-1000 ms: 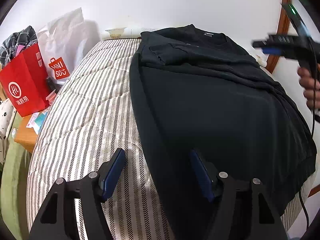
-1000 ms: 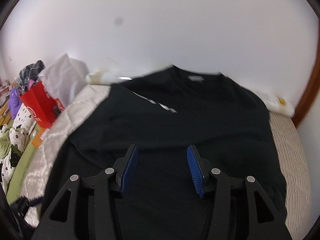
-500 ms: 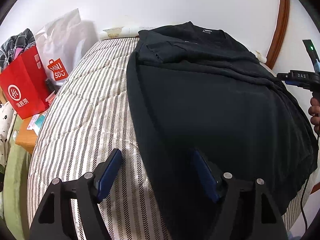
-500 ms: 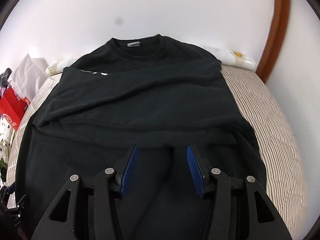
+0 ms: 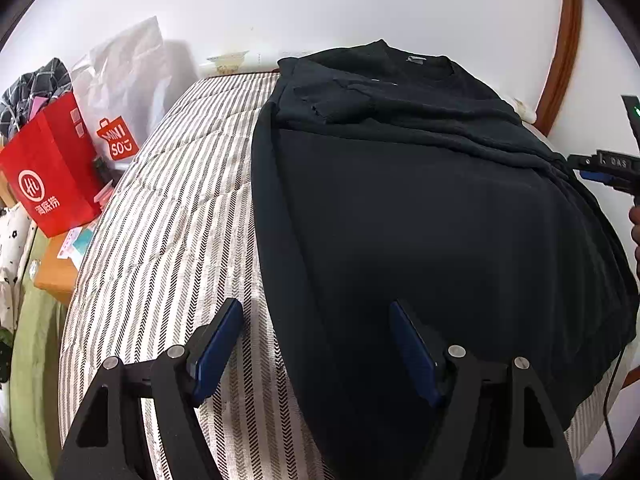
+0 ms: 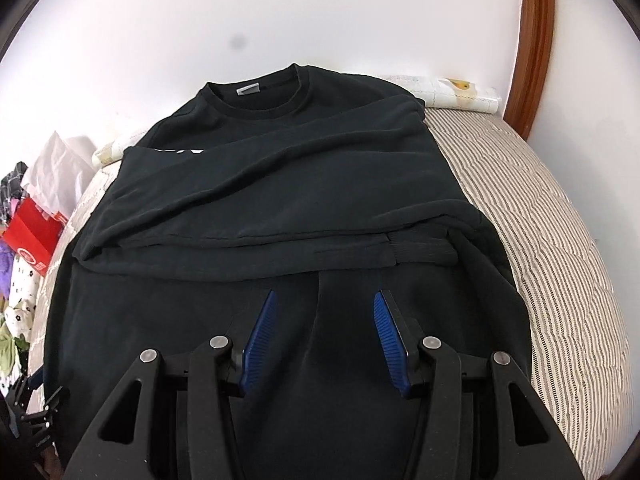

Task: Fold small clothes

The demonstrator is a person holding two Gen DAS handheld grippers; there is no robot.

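Hovering both tongs, spread wide and empty, over the near hem of the black sweatshirt (image 6: 320,208).

Nearest us, the left tongs (image 5: 316,344) straddle the sweatshirt's left edge on the striped bed (image 5: 168,216); the right tongs (image 6: 324,332) hang above its lower body. We risk pinching only the top layer at the hem, which would drag the folded-in sleeves (image 6: 280,184) loose farther up. Since a second ago our right tongs have swung from the collar end down to the right side, and the left view has barely shifted.
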